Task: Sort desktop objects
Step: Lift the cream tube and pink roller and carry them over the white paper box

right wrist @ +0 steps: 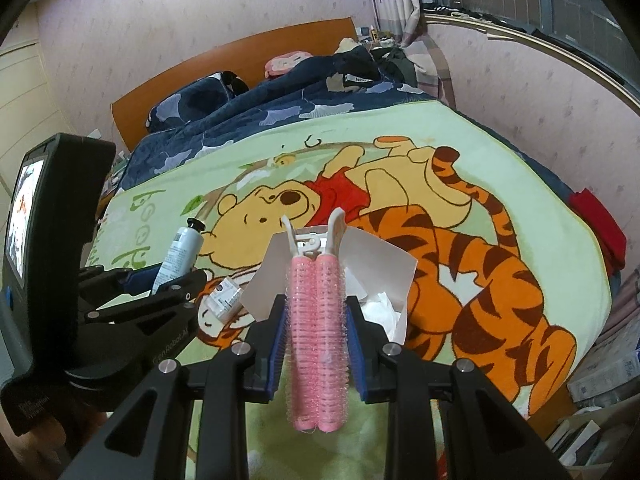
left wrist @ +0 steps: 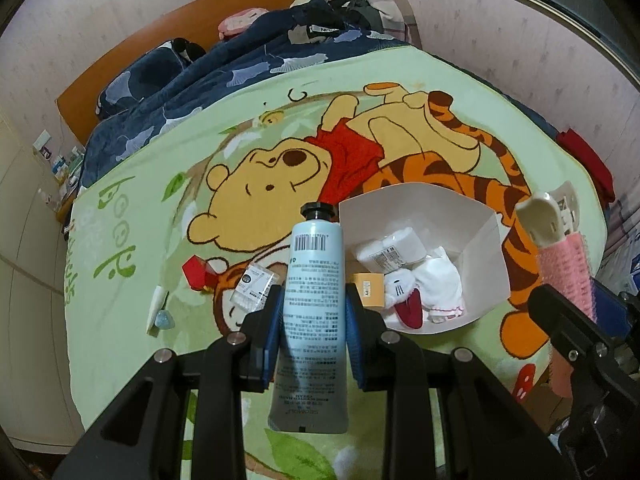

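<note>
Beside the white paper box, the left gripper clamps its fingers on a smooth blue tube; the right gripper pinches a bristly pink roller clip above it.

Cartoon blanket over navy duvet, perhaps clothes heaped behind.

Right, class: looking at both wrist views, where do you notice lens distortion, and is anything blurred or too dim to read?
Left wrist view: the fisheye bends the headboard and walls; the blue tube has sharp but small print. Right wrist view: same curvature, dark vignetted corners, and the pink hair roller is crisp in dim, flat light.
</note>
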A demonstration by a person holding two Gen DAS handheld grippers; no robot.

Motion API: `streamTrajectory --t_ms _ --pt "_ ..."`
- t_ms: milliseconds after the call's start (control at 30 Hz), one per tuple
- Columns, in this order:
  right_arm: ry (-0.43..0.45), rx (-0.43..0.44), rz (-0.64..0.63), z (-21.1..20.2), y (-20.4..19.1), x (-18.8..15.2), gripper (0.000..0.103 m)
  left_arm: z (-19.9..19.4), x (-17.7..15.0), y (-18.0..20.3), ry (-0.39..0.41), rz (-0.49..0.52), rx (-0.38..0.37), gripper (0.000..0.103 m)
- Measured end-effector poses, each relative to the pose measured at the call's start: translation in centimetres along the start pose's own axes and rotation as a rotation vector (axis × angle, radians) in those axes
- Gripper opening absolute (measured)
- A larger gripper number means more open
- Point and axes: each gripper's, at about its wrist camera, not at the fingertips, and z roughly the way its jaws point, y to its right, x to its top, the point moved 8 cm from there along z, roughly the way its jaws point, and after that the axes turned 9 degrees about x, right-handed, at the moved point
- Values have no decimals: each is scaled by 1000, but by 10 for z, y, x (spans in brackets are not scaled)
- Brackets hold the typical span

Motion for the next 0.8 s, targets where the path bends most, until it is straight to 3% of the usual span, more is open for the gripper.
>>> streamTrajectory --t_ms 800 --pt "-25 -30 20 43 26 20 28 45 35 23 -41 40 -2 29"
